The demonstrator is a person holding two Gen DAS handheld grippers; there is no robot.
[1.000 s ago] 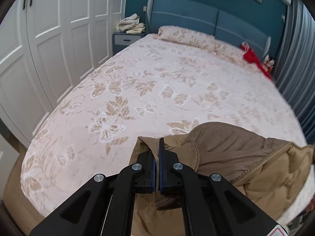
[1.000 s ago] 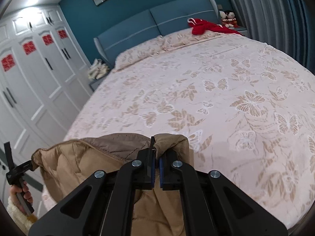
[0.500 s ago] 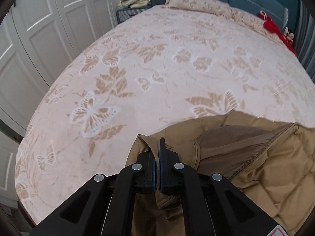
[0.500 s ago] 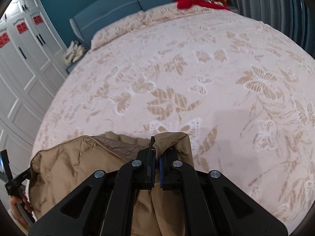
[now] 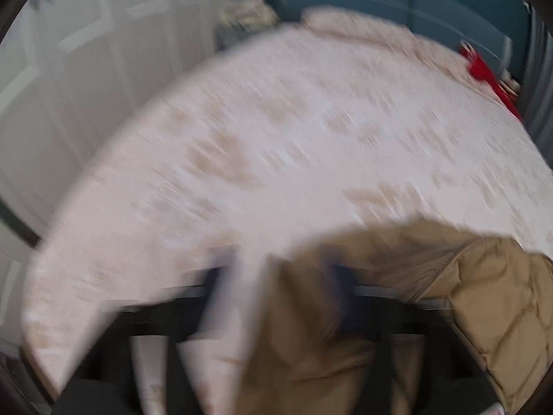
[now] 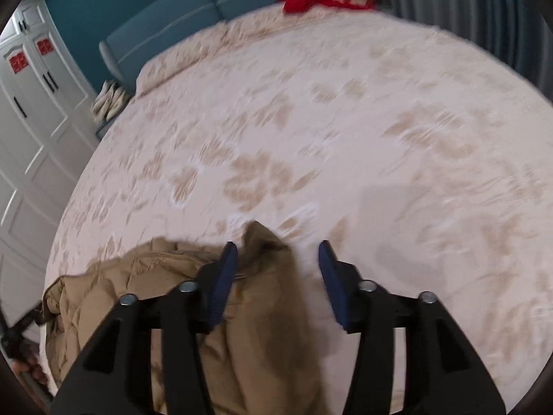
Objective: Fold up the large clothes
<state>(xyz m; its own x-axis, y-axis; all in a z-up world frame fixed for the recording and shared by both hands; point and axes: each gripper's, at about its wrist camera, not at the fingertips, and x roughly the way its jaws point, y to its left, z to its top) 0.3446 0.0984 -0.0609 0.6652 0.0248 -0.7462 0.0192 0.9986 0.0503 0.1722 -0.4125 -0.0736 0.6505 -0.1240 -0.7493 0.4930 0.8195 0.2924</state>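
Note:
A tan quilted jacket (image 6: 145,287) lies at the near edge of the bed (image 6: 311,131). My right gripper (image 6: 278,252) is open, its blue pads wide apart, and a fold of the jacket (image 6: 266,252) lies loose between them. The left wrist view is heavily blurred by motion. There the jacket (image 5: 477,297) lies at the lower right, and my left gripper (image 5: 276,269) looks open, with its two dark fingers spread and jacket cloth between them.
The bed has a pink cover with a butterfly print (image 5: 311,138). A red garment (image 6: 311,0) lies by the blue headboard (image 6: 214,10). White wardrobe doors (image 6: 31,110) stand on the left. Grey curtains (image 6: 459,3) hang on the right.
Both grippers were shut on the jacket's edge and have opened, letting it drop onto the bed. The left gripper is moving fast, blurring its view.

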